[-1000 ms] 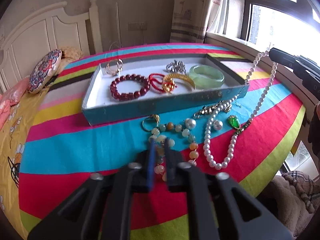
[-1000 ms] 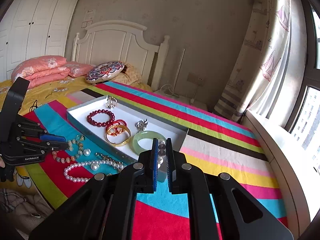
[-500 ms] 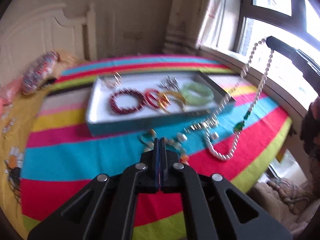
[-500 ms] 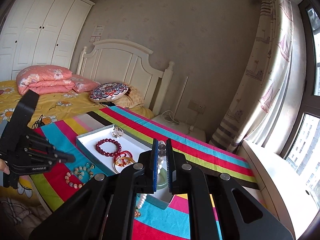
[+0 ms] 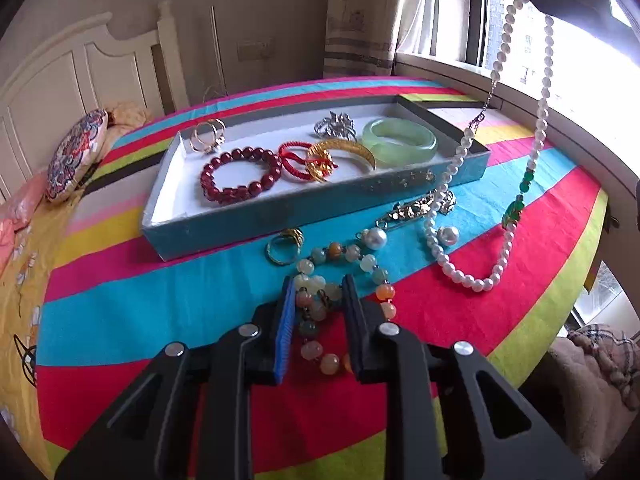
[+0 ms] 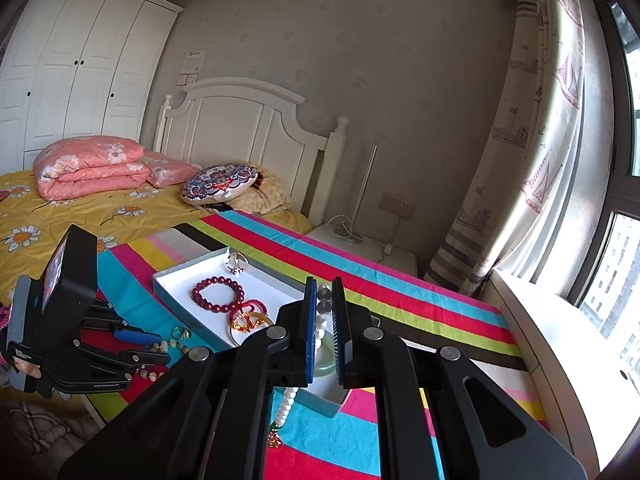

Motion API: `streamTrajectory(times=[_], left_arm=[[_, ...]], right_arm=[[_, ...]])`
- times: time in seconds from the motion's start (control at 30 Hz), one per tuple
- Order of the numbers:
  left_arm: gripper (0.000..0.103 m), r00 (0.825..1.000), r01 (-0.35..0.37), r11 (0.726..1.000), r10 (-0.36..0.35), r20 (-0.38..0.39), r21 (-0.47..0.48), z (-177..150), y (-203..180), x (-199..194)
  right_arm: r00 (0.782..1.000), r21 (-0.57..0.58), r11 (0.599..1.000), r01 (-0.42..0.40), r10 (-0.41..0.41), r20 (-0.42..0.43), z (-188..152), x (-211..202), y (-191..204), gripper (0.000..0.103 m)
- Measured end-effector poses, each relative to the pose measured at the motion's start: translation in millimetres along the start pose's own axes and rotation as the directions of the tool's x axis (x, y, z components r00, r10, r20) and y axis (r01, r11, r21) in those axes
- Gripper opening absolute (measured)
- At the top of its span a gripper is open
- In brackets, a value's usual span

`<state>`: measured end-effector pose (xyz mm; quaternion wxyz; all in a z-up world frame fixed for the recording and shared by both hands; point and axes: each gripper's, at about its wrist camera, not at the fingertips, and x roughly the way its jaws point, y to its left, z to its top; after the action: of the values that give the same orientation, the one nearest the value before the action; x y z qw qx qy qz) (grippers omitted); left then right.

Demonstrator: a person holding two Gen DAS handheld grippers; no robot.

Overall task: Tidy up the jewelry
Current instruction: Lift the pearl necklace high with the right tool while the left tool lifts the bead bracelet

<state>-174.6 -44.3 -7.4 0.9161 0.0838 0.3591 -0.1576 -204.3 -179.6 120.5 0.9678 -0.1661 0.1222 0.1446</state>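
A blue box lid tray [image 5: 256,220] on the striped table holds a dark red bead bracelet [image 5: 240,176], a red cord bracelet, a gold bangle [image 5: 344,154], a jade bangle [image 5: 400,142], rings and a silver brooch. My right gripper [image 6: 322,320] is shut on a pearl necklace [image 5: 496,240] and holds it up; its lower loop still rests on the cloth. My left gripper [image 5: 318,320] is open, its jaws either side of a pastel bead bracelet [image 5: 344,272] lying on the table.
A gold ring [image 5: 284,242], a gold clasp piece [image 5: 416,208] and a loose pearl [image 5: 448,234] lie in front of the tray. The table edge curves at the right near the window sill. A bed [image 6: 60,208] with pillows lies to the left.
My right gripper has lifted the pearl necklace higher. My left gripper has opened and come down around the pastel bead bracelet.
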Motion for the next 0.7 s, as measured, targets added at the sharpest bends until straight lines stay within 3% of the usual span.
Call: streamTrajectory(times=[0.03, 0.07, 0.33, 0.47, 0.7], left_arm=[[0.021, 1.000, 0.004, 1.000, -0.004, 0.005, -0.005, 1, 2, -3], [0.009, 1.000, 0.002, 1.000, -0.002, 0.014, -0.006, 3, 3, -8], [0.008, 0.996, -0.011, 1.000, 0.011, 0.087, -0.001, 21, 10, -34], [0.009, 0.995, 0.036, 0.999, -0.033, 0.091, -0.030, 16, 16, -42], [0.008, 0.992, 0.036, 0.999, -0.033, 0.119, -0.025, 9, 17, -53]], right_arm=[[1.000, -0.005, 1.000, -0.005, 0.005, 0.010, 3, -1, 1, 0.009], [1.000, -0.007, 1.000, -0.011, 0.011, 0.016, 6, -2, 2, 0.009], [0.996, -0.006, 0.999, -0.036, 0.036, 0.083, 34, -6, 3, 0.009], [0.993, -0.022, 0.999, -0.038, 0.040, 0.111, 45, -13, 7, 0.009], [0.988, -0.038, 0.998, -0.042, 0.047, 0.148, 61, -17, 9, 0.009]])
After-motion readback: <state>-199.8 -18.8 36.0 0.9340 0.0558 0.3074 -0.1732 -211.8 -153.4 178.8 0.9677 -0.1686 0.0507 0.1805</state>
